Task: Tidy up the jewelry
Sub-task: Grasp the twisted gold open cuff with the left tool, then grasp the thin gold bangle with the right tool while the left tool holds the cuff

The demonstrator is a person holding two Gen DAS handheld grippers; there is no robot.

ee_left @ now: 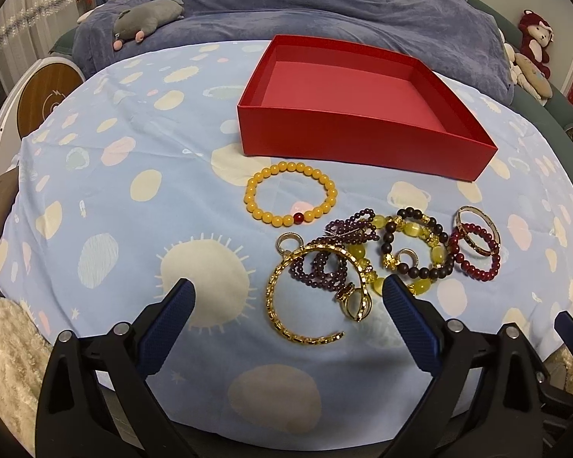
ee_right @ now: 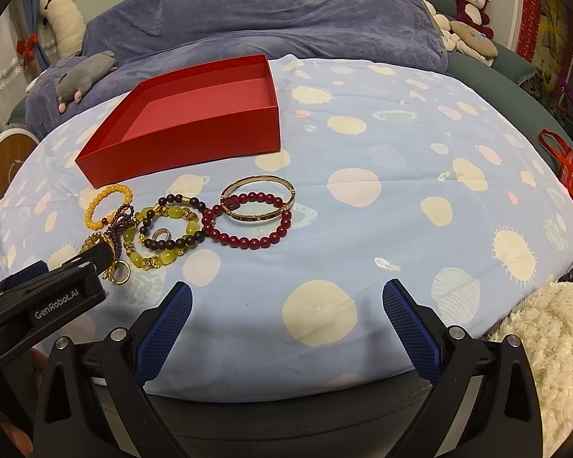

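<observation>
One yellow bead bracelet (ee_left: 290, 194) lies alone just before the red box (ee_left: 363, 114), beside a heap of bracelets, bangles and rings too tangled to count, all on the desk's spotted blue cloth (ee_left: 114, 210). Both claws, left claw (ee_left: 288, 301) over the gold chain bangle (ee_left: 298, 297) and right claw (ee_right: 286, 303) over bare cloth, stand spread, pinching nothing; the box is empty.

"GenRobot.AI" in white on left gripper (ee_right: 97, 257) body, right wrist view. Red bag (ee_right: 565, 168) print unreadable.
</observation>
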